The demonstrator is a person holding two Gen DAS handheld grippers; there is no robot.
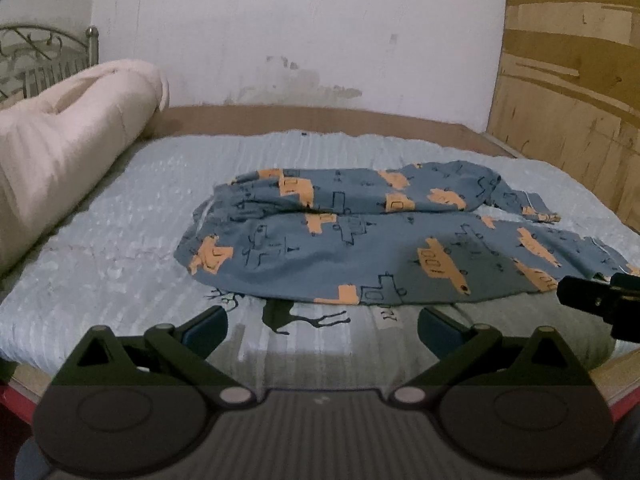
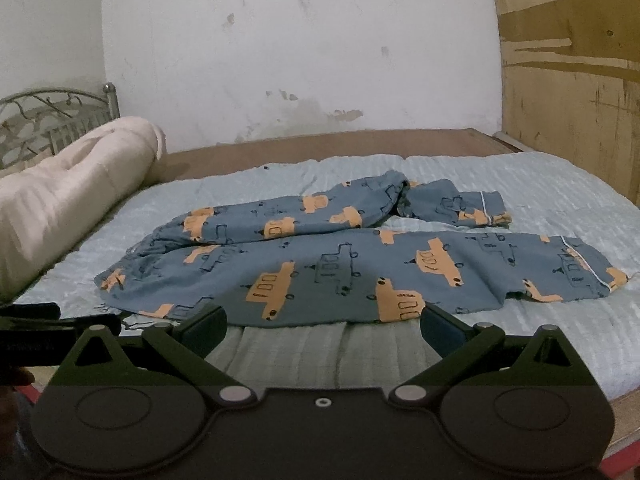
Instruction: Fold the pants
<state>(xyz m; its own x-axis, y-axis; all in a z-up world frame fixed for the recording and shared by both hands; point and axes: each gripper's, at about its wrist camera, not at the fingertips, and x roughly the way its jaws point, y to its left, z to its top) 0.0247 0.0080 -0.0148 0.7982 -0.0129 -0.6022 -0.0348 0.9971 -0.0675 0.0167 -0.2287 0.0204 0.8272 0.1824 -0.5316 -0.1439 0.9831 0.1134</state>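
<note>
Blue pants printed with orange vehicles lie spread across the bed, waist at the left and both legs running right. In the right wrist view the pants show the far leg bent back on itself near its cuff. My left gripper is open, hovering just short of the near edge of the pants. My right gripper is open too, with its fingertips at the near hem of the front leg and nothing between them. The right gripper's body shows at the right edge of the left wrist view.
A light blue textured sheet covers the bed, with a deer print near the front edge. A rolled cream quilt lies along the left side by a metal headboard. A white wall stands behind, and a wooden panel to the right.
</note>
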